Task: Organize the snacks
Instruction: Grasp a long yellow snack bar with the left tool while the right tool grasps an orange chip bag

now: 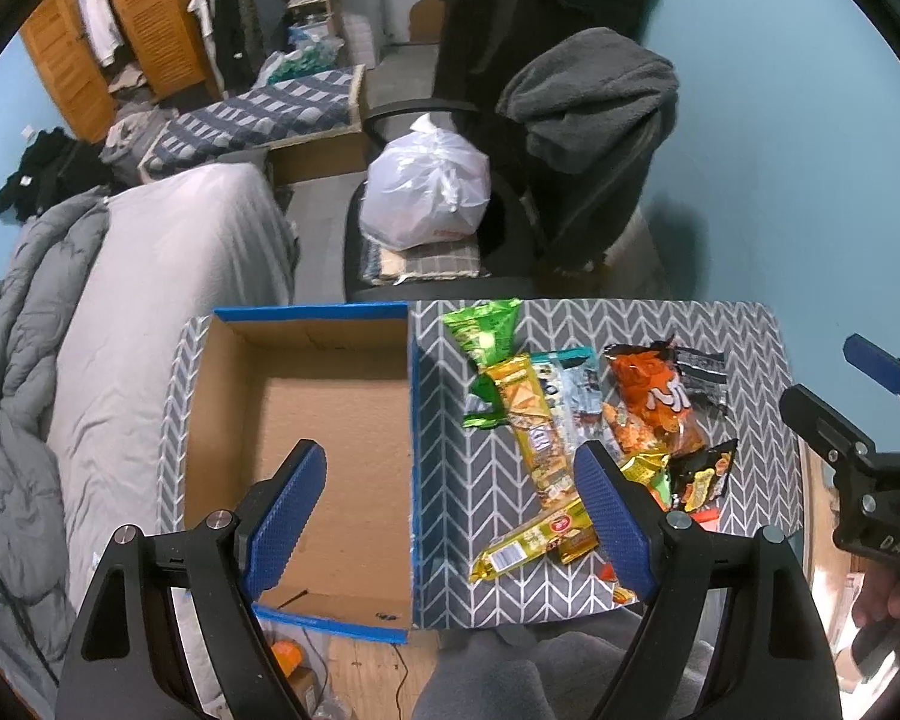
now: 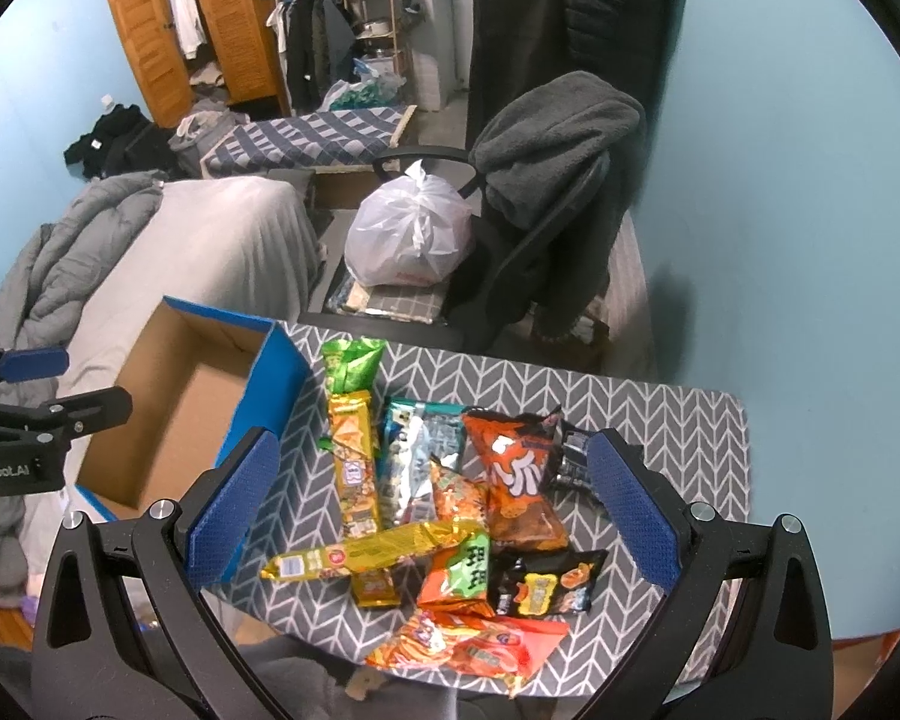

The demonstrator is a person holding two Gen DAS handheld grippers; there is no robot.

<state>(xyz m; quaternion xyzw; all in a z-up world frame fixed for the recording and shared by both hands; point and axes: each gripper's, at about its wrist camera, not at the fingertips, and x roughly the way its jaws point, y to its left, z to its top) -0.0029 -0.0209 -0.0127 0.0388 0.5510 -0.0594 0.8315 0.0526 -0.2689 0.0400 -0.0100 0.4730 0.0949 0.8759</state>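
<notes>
Worktop: grey chevron-patterned worktop (image 2: 660,420) beside a bed.
Box: empty blue-edged cardboard box (image 1: 324,420), left.
Snacks: heap of bright snack packets (image 2: 450,498) just right of it.
Left hand-held gripper (image 1: 450,516): jaws apart, empty.
Right hand-held gripper (image 2: 432,510): jaws apart over the heap.

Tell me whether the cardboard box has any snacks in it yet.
Empty: the cardboard box shows only bare brown floor; the snacks lie beside it.

Your left gripper (image 1: 450,504) and right gripper (image 2: 432,498) share black frames, silver screws and blue textured pads (image 1: 615,516).
</notes>
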